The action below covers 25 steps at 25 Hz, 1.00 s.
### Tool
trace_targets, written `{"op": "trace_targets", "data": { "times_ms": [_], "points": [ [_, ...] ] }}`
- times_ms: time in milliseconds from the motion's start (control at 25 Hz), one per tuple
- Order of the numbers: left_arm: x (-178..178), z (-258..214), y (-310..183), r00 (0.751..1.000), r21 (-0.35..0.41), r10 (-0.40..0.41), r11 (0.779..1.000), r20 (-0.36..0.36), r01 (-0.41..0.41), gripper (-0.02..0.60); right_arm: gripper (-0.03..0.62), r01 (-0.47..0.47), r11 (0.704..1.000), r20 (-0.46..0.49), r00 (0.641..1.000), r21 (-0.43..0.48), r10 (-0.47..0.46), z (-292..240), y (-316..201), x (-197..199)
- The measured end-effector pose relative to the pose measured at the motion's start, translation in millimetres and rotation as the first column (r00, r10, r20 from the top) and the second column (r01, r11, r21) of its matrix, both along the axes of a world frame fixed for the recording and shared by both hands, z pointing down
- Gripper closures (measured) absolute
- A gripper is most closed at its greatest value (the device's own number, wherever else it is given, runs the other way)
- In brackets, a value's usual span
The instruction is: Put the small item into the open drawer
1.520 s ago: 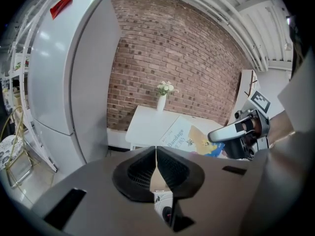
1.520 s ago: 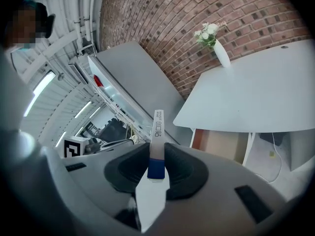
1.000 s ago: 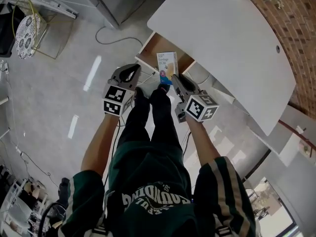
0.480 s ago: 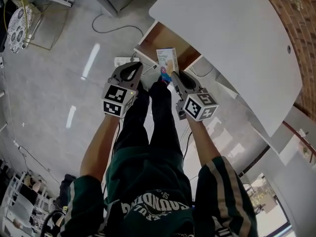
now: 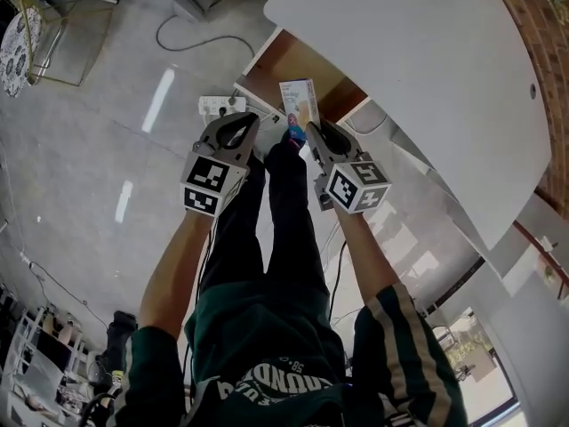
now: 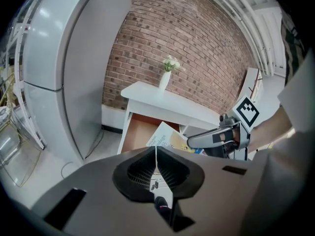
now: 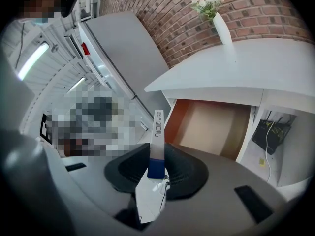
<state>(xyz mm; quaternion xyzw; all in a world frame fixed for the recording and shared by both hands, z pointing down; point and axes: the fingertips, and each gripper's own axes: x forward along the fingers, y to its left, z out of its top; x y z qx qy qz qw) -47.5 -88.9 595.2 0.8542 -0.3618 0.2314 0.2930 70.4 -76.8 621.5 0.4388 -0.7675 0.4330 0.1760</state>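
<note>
A small flat cardboard box (image 5: 300,105), white and yellow with a blue end, stands upright in my right gripper (image 5: 307,136), which is shut on it. In the right gripper view the box (image 7: 157,136) shows edge-on between the pads. The open drawer (image 5: 289,65) with a bare wooden bottom juts from the white table (image 5: 400,69); the box hangs just in front of its near edge. The drawer (image 7: 216,122) looks empty. My left gripper (image 5: 242,124) is beside the right one, shut (image 6: 156,154) on nothing.
A vase of flowers (image 7: 219,18) stands on the table top. A tall grey fridge (image 6: 59,73) is left of the table. A white power strip (image 5: 218,105) and a cable (image 5: 191,38) lie on the floor by the drawer. The person's legs (image 5: 267,229) are below the grippers.
Both grippers and the box have edged forward toward the drawer, whose opening now shows wider in the head view. The grip on the box is unchanged.
</note>
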Motion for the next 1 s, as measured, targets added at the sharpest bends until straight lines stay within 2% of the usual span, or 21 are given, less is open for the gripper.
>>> {"op": "trace_targets", "data": {
  "times_ms": [200, 440, 680, 1000],
  "points": [
    [9, 10, -5, 1.000, -0.002, -0.021, 1.000, -0.019, 0.021, 0.558, 0.484, -0.020, 1.000, -0.018, 1.000, -0.006, 0.020, 23, -9, 8],
    [13, 30, 0, 1.000, -0.012, 0.003, 1.000, -0.015, -0.003, 0.558, 0.484, -0.028, 1.000, -0.114, 0.993, 0.012, 0.029, 48, -27, 14],
    [12, 39, 11, 1.000, -0.018, 0.000, 1.000, -0.021, 0.000, 0.558, 0.484, -0.047, 0.999, -0.169, 0.984, 0.017, 0.049, 70, -50, 19],
    [7, 56, 13, 0.999, -0.035, -0.009, 0.999, -0.035, 0.008, 0.558, 0.484, -0.066, 0.996, -0.199, 0.977, 0.052, 0.075, 94, -80, 17]
  ]
}}
